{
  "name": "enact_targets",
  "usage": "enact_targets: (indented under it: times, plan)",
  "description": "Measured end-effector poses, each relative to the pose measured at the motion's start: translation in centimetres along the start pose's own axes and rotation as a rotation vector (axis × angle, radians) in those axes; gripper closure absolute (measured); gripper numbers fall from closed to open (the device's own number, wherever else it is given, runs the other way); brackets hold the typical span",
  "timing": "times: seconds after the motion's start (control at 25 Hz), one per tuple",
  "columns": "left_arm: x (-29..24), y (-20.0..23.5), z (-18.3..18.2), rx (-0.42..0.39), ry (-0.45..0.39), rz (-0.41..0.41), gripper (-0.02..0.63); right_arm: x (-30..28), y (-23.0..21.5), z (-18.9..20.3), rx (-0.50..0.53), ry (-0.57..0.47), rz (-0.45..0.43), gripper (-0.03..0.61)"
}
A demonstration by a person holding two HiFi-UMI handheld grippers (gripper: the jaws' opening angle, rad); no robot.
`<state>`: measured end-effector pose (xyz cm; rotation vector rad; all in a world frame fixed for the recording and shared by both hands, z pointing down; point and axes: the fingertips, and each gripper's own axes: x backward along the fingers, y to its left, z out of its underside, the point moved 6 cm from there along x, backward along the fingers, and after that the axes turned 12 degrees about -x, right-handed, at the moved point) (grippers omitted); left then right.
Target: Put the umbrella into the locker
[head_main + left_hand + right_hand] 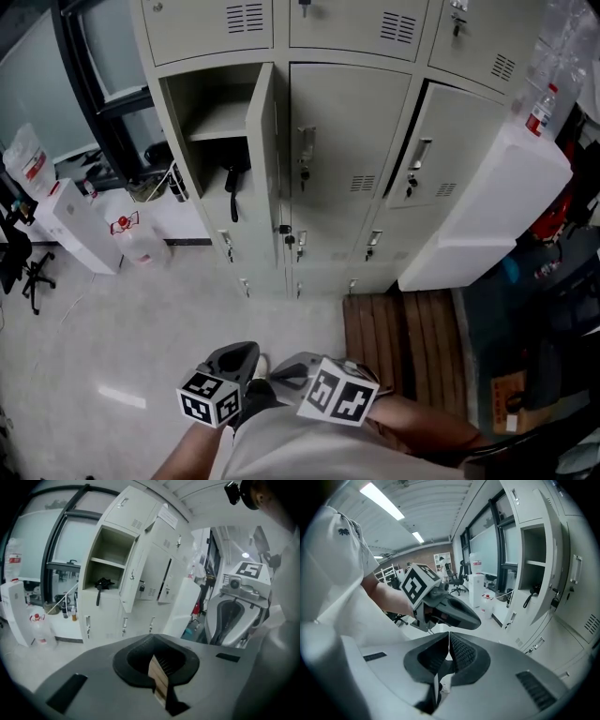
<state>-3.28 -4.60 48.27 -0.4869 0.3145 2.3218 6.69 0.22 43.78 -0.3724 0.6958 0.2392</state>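
**Both grippers empty, umbrella already in the locker**

- Nearest, lower centre of the head view: left gripper (246, 351) and right gripper (286, 367), side by side and close against the person's body, well apart from the lockers. Judged a rest posture, since neither is carrying anything.
- Left gripper (159, 677), own view: jaws pressed fully together with nothing between the pads.
- Right gripper (449, 656), own view: jaws also together, only a thin seam between the ribbed pads, and nothing in it. The left gripper sits just ahead of it in the middle left of that frame.
- Locker bank (347, 141) fills the top of the head view. It is pale grey-green with vented doors, and all but one are closed.
- White box-shaped unit (497, 206), right of frame, stands against the lockers.
- Wooden pallet (403, 337) lies on the floor at lower centre-right, in front of the lockers.
- Open locker (187, 103), upper left: its door (265, 141) swings out to the right, leaving the opening free to reach into. A shelf (220, 127) splits the space.
- Umbrella (234, 176), black and folded, lies under that shelf at the front of the compartment. Its strap or handle hangs over the front lip. It also shows in the left gripper view (102, 584) and the right gripper view (533, 592).
- Judgement: the placing looks done. Only the door remains open, and the dangling strap could catch if it is shut.
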Motion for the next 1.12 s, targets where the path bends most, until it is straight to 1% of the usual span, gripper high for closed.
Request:
enact_targets:
  times: [0.24, 0.64, 0.88, 1.12]
  plan:
    - [0.7, -1.8, 1.3, -0.003, 0.008, -0.001, 0.603, 0.2, 1.1, 0.4, 0.029, -0.034, 0.005, 0.563]
    - [0.2, -2.7, 1.9, -0.046, 0.037, -0.001, 0.603, 0.5, 1.3, 0.7, -0.003, -0.087, 0.014, 0.563]
    - [-0.5, -2.2, 1.6, -0.047, 0.035, 0.01, 0.603, 0.5, 0.5, 0.7, -0.023, -0.089, 0.018, 0.563]
    - [-1.1, -0.6, 1.4, -0.036, 0.039, 0.004, 0.603, 0.0, -0.5, -0.1, -0.033, -0.093, 0.013, 0.563]
